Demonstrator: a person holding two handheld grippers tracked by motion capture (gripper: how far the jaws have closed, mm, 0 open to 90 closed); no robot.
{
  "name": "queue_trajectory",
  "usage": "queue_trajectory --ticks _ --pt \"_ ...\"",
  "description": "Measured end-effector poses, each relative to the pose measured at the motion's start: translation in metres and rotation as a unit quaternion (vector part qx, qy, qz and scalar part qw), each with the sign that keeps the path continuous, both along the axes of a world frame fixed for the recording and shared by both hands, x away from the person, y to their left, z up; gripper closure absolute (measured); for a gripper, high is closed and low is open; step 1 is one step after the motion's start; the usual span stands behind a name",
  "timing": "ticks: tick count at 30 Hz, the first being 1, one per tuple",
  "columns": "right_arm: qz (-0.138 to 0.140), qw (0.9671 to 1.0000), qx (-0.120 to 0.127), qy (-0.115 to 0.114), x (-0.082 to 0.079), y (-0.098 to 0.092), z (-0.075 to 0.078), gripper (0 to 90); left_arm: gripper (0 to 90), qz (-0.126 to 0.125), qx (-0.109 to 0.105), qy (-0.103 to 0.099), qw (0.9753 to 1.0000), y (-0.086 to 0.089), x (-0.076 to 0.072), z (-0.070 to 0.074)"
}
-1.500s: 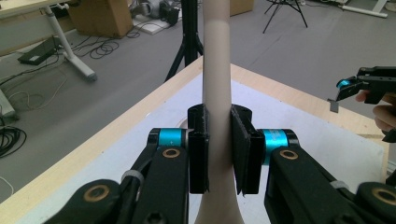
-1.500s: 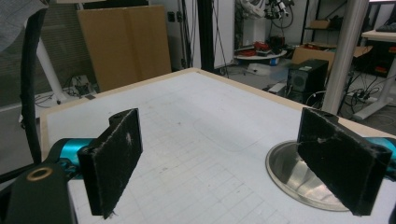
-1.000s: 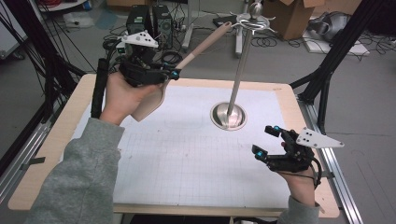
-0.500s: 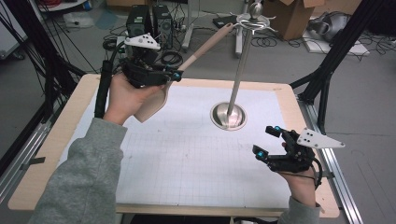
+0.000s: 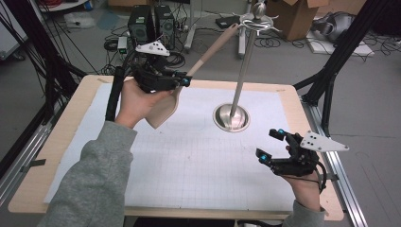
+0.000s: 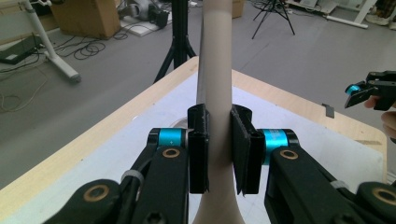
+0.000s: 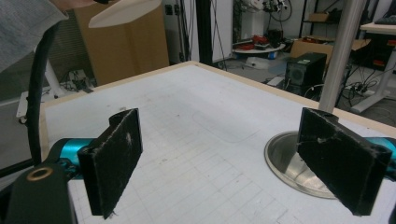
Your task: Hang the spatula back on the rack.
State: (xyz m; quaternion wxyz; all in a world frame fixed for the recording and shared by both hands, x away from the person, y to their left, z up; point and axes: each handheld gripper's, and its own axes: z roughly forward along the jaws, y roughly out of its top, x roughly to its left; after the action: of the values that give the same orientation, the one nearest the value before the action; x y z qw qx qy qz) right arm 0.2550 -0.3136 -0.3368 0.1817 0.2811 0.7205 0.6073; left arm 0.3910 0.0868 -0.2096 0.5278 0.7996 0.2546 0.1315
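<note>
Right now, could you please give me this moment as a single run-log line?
left gripper: shut on spatula handle, raised | right gripper: open, empty, low | stand: upright on table, hooks near spatula tip

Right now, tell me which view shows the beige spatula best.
The high view: the whole spatula shows there, handle angled up toward the metal stand, blade by the hand, held in the left gripper. The left gripper view gives just its handle between the jaws; the right gripper view, a blade edge.

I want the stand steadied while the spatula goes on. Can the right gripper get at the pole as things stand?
Probably yes: the right gripper is open and holds nothing, and bare mat lies between it and the pole. The spatula is held on the far side.
</note>
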Motion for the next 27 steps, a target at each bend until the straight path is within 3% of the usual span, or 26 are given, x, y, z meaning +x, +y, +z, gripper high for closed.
queue_trajectory --ticks 5,16,27 --pt "-0.001 1.0 0.001 -0.001 -0.002 -0.002 0.0 13.8 77.7 0.009 0.002 0.0 1.0 -0.008 0.004 -0.007" --pt "-0.005 1.0 0.002 0.0 -0.006 -0.006 0.0 13.8 77.8 -0.001 -0.013 0.009 0.9999 -0.023 0.016 -0.022" --pt "-0.008 1.0 0.001 0.003 -0.007 -0.008 -0.002 13.8 77.8 -0.009 -0.012 0.019 0.9997 -0.034 0.024 -0.03"
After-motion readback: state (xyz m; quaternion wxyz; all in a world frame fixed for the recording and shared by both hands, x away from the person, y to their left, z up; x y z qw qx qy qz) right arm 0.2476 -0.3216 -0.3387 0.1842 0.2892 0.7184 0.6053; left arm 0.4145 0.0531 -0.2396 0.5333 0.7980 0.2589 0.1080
